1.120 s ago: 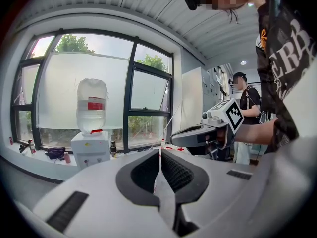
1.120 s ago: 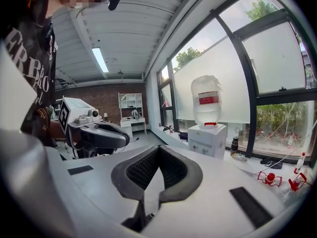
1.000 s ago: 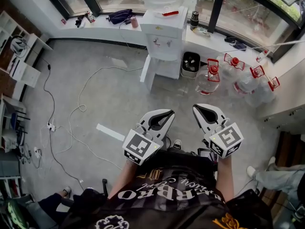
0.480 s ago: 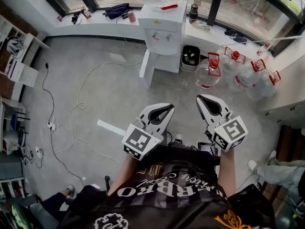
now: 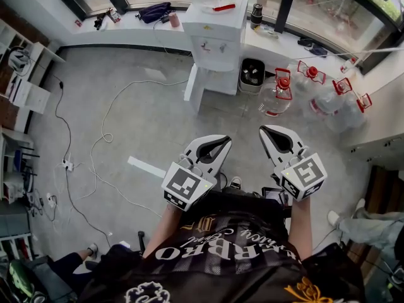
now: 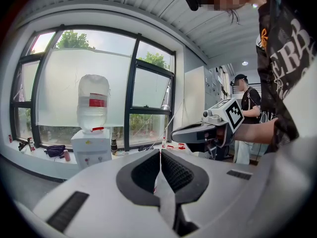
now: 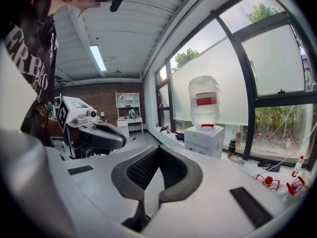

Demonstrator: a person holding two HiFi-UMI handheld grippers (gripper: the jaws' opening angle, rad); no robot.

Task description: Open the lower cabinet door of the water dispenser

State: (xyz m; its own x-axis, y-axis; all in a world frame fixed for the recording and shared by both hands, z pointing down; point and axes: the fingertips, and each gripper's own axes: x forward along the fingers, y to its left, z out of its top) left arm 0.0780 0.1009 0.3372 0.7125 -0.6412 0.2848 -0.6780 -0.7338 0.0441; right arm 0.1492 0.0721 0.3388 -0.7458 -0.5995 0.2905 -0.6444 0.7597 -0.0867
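Observation:
The white water dispenser (image 5: 216,33) with a bottle on top stands against the window ledge, far ahead of both grippers. A white panel (image 5: 194,92) at its lower left looks angled outward from the cabinet. My left gripper (image 5: 219,145) and right gripper (image 5: 267,135) hover side by side near my body, well short of the dispenser, both shut with nothing in them. In the left gripper view the pads (image 6: 171,170) meet in front of the distant dispenser (image 6: 90,152). The right gripper view shows the same dispenser (image 7: 204,140) beyond closed jaws.
Several large water bottles (image 5: 278,100) with red caps stand on the floor right of the dispenser, beside a black bin (image 5: 252,81). White cables (image 5: 107,137) and a white strip (image 5: 146,171) lie on the grey floor at left. Another person (image 6: 242,118) stands at the right.
The head view has shifted a little, so the dispenser sits slightly higher in the frame. Both grippers keep their places and stay shut.

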